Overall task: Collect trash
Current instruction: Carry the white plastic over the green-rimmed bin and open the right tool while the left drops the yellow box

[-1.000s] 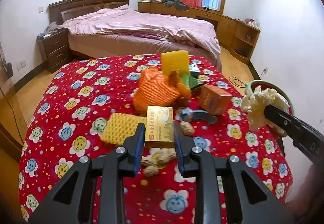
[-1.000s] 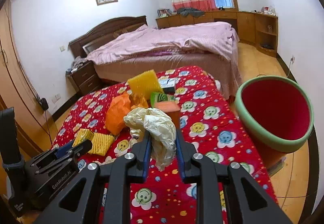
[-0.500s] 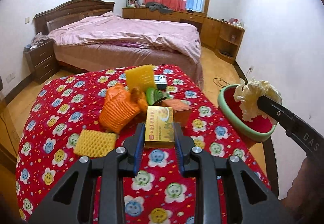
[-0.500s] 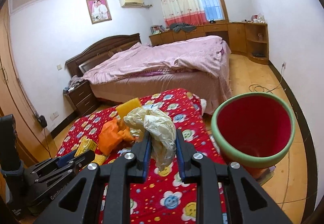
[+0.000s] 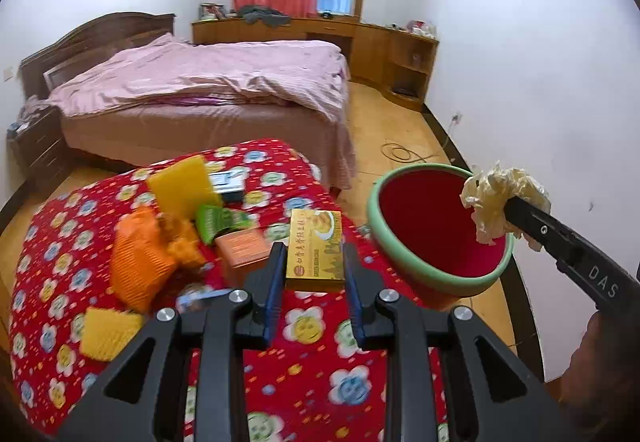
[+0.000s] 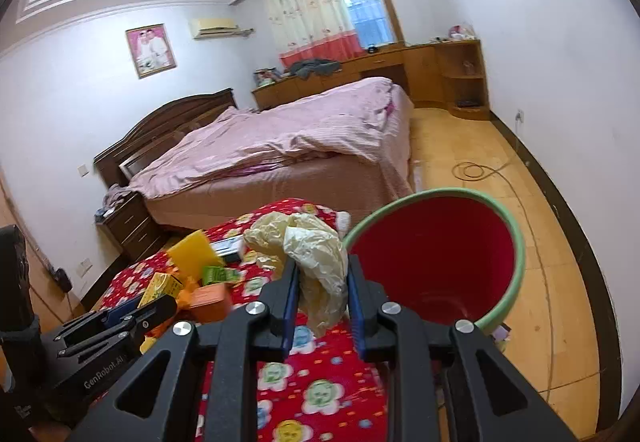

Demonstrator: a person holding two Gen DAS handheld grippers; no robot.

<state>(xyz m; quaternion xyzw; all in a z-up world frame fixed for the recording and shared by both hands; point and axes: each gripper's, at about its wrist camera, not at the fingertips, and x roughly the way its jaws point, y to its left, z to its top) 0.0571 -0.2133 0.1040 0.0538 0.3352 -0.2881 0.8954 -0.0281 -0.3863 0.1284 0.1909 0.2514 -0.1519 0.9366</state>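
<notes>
The left tool (image 5: 314, 280) is clamped on a yellow box (image 5: 316, 244), held above the right part of the red flowered worktop (image 5: 304, 382). The right tool (image 6: 322, 296) is clamped on a crumpled cream wrapper (image 6: 308, 258), which in the left wrist view hangs over the far rim of the green bin (image 5: 432, 274) with the red inside. The bin stands just beside the worktop's right edge, its mouth open; bare wood floor (image 6: 552, 242) lies beyond it. An orange bag (image 5: 140, 258) and other litter sit on the worktop's left part.
</notes>
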